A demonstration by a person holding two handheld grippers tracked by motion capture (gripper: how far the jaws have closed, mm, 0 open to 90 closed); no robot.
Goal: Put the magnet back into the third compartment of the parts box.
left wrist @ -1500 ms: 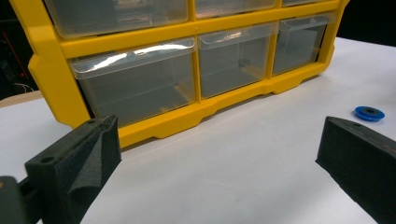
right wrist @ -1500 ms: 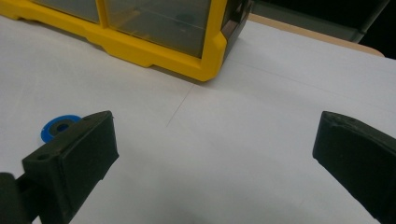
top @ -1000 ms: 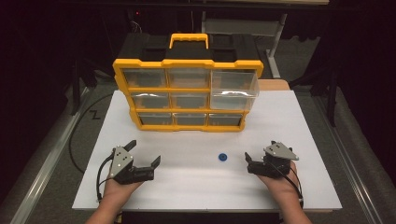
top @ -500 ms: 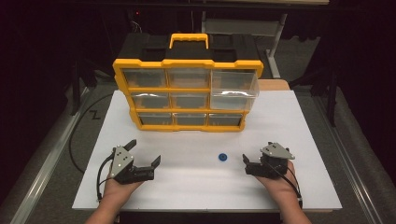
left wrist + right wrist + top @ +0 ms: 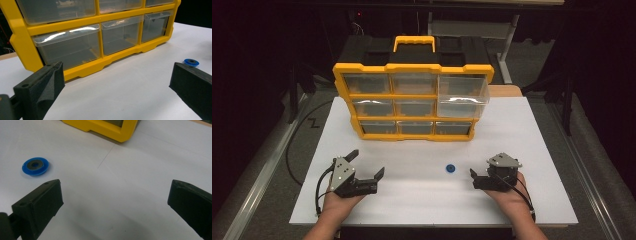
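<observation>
1. Yellow organizer (image 5: 412, 100) standing upright at the far side of the white table (image 5: 522, 150), black handle on top, front facing the person.
2. Nine clear drawers in three rows of three; top right drawer (image 5: 462, 92) pulled forward past the frame, the rest pushed in.
3. Drawer contents hard to tell through the cloudy plastic; bottom row (image 5: 67, 48) looks bare in the left gripper view, apart from faint marks on the floors.
4. Blue disc (image 5: 450, 168) lying flat on the table in front of the organizer, below its right column, well apart from it.
5. Round and flat, so no long axis to speak of; face turned up, with a dark ring and a small hole at the centre (image 5: 35, 165).
6. Left gripper (image 5: 368, 167) low over the near left part of the table, held in the person's left hand (image 5: 341, 202), jaws spread wide with nothing between them, aimed toward the organizer's bottom row.
7. Right gripper (image 5: 474, 179) near the table's right front, in the right hand (image 5: 509, 192), jaws likewise wide apart and holding nothing.
8. Disc between the two grippers, nearer the right one, just ahead of and to the left of its tips; in the right gripper view, beyond the left jaw, outside the gap.
9. In the left gripper view, disc (image 5: 191, 62) peeking over the right jaw, touching neither.
</observation>
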